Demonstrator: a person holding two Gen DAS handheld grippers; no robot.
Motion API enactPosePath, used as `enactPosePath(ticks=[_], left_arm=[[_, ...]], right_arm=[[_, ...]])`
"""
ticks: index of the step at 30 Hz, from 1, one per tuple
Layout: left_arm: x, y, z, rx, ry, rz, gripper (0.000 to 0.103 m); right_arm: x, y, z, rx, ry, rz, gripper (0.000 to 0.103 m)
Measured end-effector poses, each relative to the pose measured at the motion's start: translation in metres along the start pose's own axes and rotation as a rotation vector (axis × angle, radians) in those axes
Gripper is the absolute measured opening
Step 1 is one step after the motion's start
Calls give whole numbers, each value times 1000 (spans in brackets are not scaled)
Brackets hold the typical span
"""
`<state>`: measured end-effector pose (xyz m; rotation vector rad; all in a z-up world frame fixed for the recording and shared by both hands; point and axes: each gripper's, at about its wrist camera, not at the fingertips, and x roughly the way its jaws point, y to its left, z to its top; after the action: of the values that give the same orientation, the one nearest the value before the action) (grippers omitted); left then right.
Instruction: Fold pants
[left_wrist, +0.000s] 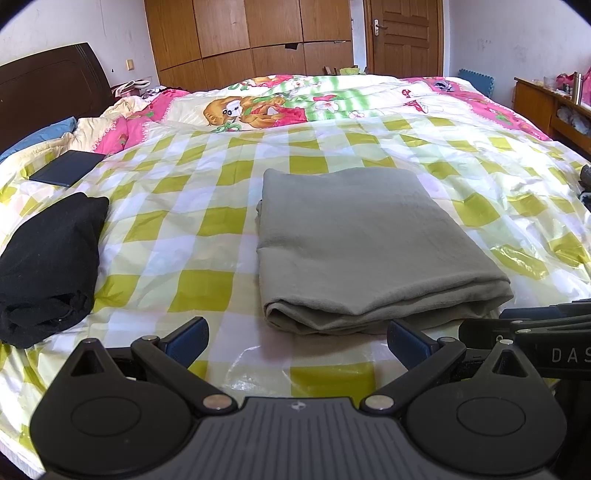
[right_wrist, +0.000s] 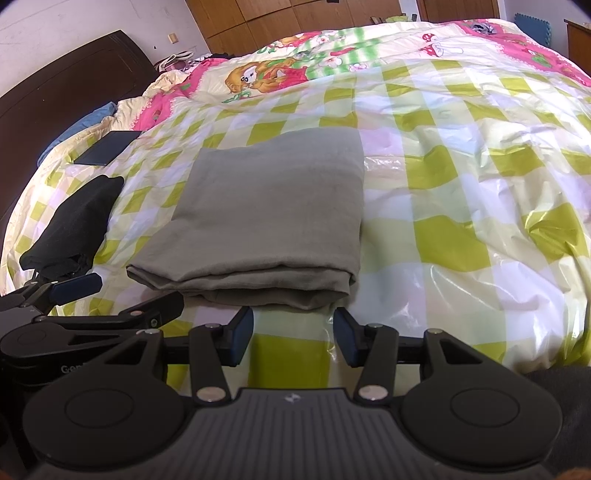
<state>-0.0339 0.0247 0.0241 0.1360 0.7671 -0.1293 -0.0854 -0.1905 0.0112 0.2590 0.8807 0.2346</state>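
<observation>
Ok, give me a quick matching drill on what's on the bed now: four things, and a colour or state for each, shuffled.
Things:
1. pants
2. bundle
3. notebook
4. left gripper

States:
A. flat, dark blue, far left near the headboard
B. grey, folded into a rectangle
C. open, empty
D. black, lying left of the grey rectangle

Pairs: 1-B, 2-D, 3-A, 4-C

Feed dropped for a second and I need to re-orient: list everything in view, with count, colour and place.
folded pants: one, grey, centre of bed, in front of both grippers
folded garment: one, black, left of the pants
flat case: one, dark, far left, behind the black garment
checked plastic sheet: one, yellow-green and white, covering the bed
quilt: one, pink cartoon print, far side
wardrobe: one, brown wood, back wall
left hand-held gripper: open, empty
right hand-held gripper: open, empty
</observation>
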Motion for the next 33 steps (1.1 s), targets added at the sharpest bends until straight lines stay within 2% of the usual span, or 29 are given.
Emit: enactPosePath(ticks=[33], left_arm=[[-4,-2,0,-2,-2,-23,103]], right_arm=[[1,-4,-2,8,6,-10,49]])
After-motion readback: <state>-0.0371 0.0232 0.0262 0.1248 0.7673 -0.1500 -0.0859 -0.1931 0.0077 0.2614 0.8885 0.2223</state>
